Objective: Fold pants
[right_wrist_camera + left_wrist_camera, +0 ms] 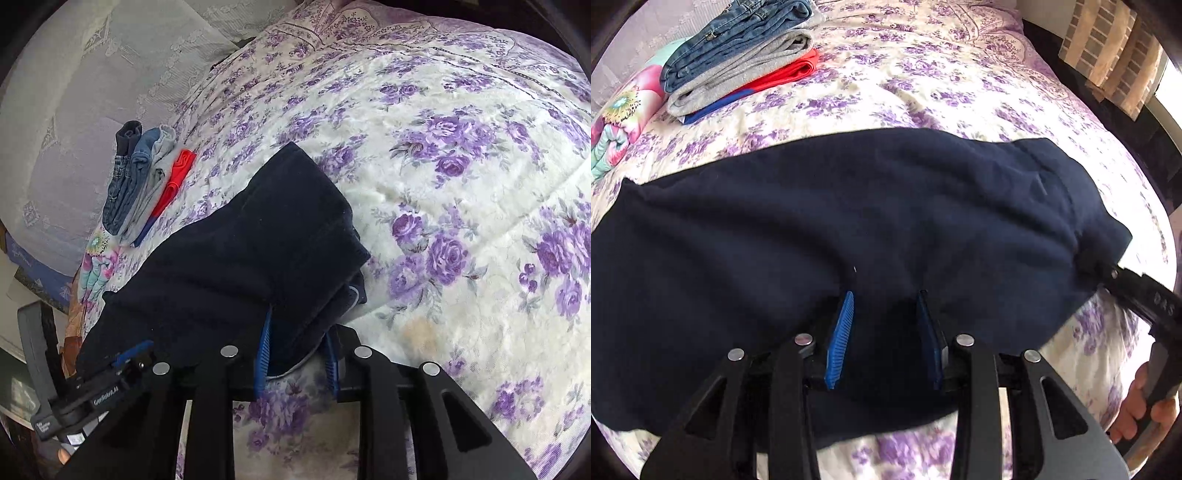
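On the far left of the bed (pixel 923 85), against a bright flowered pillow (pixel 624 110), sits a stack of folded clothes (pixel 738 62): jeans on top, then grey and red pieces, set well apart from the work so finished items stay out of the way. Nearer, the navy pants (pixel 849 206) lie stretched sideways across the purple-flowered quilt, seemingly already doubled leg on leg, which keeps them flat for the next fold. The left tongs (pixel 886 332) stand over the near edge around the middle of the pants, blue pads partly apart with dark cloth between them; whether the pads truly pinch that cloth I cannot tell, since the fabric hides the contact. At the right end, the right tongs (pixel 299 347) sit at the near corner of the waist, where a pale inner band shows. Their pads are a little apart with the thick folded edge between them, and they look to press on it, likely to anchor that end. Both tools work the near edge, which suits lifting or carrying it over, I judge. A hand (pixel 1141 410) grips the right tool's handle at the far right.
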`<state>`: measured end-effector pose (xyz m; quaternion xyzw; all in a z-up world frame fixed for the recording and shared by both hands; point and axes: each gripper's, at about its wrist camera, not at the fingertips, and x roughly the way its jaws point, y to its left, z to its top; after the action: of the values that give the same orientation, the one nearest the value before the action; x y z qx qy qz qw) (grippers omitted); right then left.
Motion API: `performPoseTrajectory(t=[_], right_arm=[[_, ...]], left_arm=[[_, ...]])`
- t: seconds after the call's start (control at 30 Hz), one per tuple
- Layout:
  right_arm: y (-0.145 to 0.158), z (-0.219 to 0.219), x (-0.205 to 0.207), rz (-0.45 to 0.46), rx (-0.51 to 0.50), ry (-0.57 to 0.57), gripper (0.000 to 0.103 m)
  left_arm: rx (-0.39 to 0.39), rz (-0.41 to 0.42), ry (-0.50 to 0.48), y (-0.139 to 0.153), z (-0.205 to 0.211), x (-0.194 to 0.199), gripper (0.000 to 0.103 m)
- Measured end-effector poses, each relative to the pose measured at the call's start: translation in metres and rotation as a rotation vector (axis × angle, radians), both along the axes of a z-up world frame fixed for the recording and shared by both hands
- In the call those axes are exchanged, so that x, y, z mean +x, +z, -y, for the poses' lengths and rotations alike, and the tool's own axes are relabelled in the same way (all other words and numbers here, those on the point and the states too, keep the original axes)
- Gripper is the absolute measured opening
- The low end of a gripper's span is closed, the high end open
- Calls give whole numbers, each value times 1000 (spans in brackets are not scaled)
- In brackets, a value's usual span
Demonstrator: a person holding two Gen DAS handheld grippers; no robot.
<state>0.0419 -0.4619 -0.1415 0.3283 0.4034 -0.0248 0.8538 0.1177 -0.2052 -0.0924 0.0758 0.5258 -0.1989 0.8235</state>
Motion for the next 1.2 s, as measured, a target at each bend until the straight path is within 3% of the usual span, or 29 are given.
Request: performPoseTrajectory(t=[0.17, 0.23, 0.27, 0.4, 0.53, 0.73, 0.9, 1.0, 1.1, 1.17, 1.2], right_arm=[[8, -10, 6, -28, -70, -24, 29], [20, -15, 8, -25, -126, -31, 24], [29, -19, 8, -17, -164, -23, 24], [69, -39, 12, 25, -285, 13, 22], [108, -79, 30, 60, -415, 91, 21], [147, -203, 65, 145, -569, 407, 19], [112, -313, 84, 100, -608, 712, 17], [74, -355, 79, 21, -614, 851, 17], [48, -371, 70, -2, -700, 876, 20], [51, -373, 65, 4, -716, 894, 37], [54, -372, 63, -17, -709, 905, 59]], left_arm=[[-19, 19, 10, 0, -9, -7, 33], [-23, 19, 16, 3, -11, -1, 16], [-31, 11, 14, 4, -11, 2, 1], [-136, -27, 45, 14, -41, 8, 0], [-233, -58, 165, 25, -121, 24, 0], [-206, -67, 401, 29, -266, 41, 0], [-255, -70, 507, 27, -345, 43, 0], [-248, -81, 493, 16, -352, 47, 0], [-192, -33, 480, 15, -345, 48, 0], [-163, -20, 467, 15, -340, 45, 0], [-166, -20, 465, 13, -343, 45, 0]])
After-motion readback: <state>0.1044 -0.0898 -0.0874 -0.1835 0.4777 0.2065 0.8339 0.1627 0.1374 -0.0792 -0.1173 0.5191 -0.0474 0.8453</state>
